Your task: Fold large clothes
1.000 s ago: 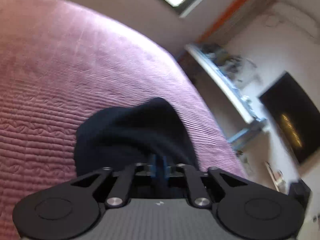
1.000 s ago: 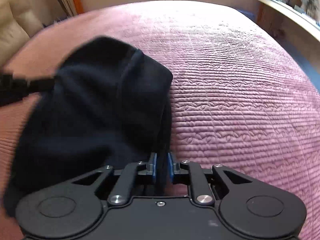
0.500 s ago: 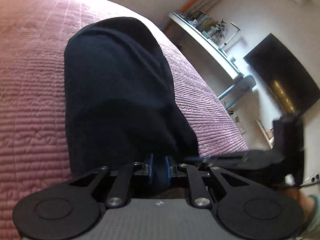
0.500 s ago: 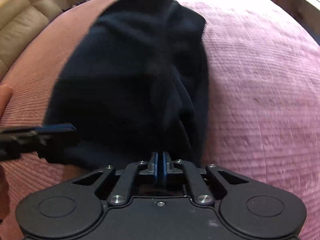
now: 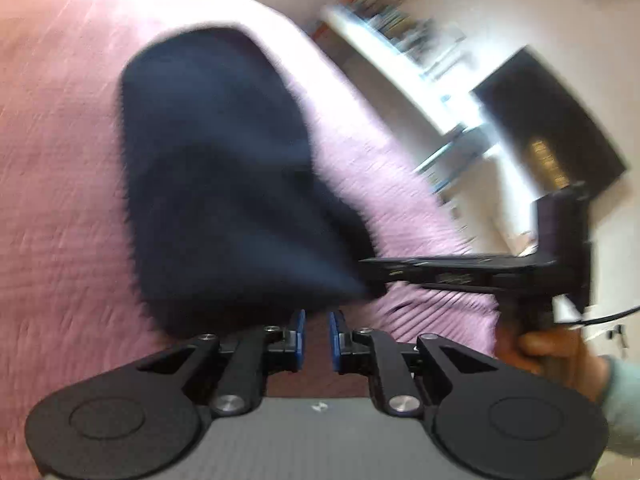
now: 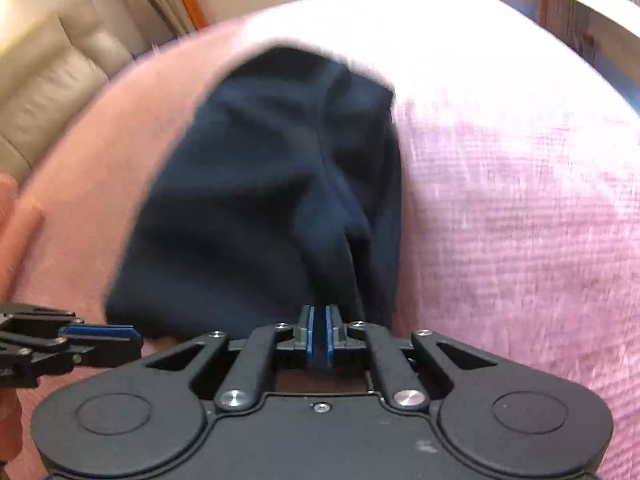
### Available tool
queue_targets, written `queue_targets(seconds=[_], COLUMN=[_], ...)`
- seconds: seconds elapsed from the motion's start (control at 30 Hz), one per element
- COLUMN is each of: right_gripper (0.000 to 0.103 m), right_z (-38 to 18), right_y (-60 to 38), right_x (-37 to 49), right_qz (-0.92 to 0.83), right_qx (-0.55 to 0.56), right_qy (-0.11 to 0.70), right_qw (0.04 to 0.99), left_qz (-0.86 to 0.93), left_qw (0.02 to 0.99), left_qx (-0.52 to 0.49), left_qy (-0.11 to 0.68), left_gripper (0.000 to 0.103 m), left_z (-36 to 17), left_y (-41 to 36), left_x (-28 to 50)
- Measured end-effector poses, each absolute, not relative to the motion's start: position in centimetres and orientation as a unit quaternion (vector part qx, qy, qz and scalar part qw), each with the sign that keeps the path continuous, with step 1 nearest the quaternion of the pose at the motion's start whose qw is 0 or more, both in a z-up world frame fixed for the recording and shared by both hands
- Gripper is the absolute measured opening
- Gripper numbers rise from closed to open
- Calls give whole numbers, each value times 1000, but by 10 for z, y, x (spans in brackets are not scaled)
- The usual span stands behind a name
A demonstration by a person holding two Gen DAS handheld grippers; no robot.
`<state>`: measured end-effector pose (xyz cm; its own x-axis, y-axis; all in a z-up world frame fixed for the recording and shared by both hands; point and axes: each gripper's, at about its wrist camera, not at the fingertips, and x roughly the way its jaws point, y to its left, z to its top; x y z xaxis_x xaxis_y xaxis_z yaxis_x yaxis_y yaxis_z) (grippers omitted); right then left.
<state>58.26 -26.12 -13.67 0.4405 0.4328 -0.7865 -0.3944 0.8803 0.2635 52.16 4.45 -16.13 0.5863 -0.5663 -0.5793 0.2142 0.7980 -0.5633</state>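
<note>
A dark navy garment [image 5: 224, 168] lies folded in a long heap on the pink quilted bed [image 5: 52, 184]. It also shows in the right wrist view [image 6: 264, 208]. My left gripper [image 5: 317, 322] is open, just short of the garment's near edge, with nothing between its blue pads. My right gripper [image 6: 319, 322] is shut on the garment's near edge. The right gripper also shows in the left wrist view [image 5: 460, 270], lying sideways at the garment's right corner. The left gripper shows at the left edge of the right wrist view [image 6: 100, 334].
A beige cushioned sofa [image 6: 44, 76] stands beyond the bed's far left. A white shelf with small items [image 5: 400, 48] and a dark screen [image 5: 548, 128] are on the wall to the right. The pink bed spreads wide around the garment.
My left gripper has opened and let go of the garment. The garment has come down to lie on the bed. The right gripper stays shut on it.
</note>
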Motion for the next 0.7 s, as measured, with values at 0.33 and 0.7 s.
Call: queue_targets(seconds=[0.33, 0.7], right_gripper=[4, 7], right_z=[-183, -147], right_y=[-232, -248], right_x=[648, 625], right_qz=[205, 229], right_qx=[47, 44], right_qy=[481, 432], right_qw=[851, 871], left_qz=[-173, -183], left_qw=[881, 882], left_qx=[-212, -210], left_qy=[387, 380], left_gripper=[16, 19], left_z=[-190, -189], left_y=[50, 55], left_x=[584, 573])
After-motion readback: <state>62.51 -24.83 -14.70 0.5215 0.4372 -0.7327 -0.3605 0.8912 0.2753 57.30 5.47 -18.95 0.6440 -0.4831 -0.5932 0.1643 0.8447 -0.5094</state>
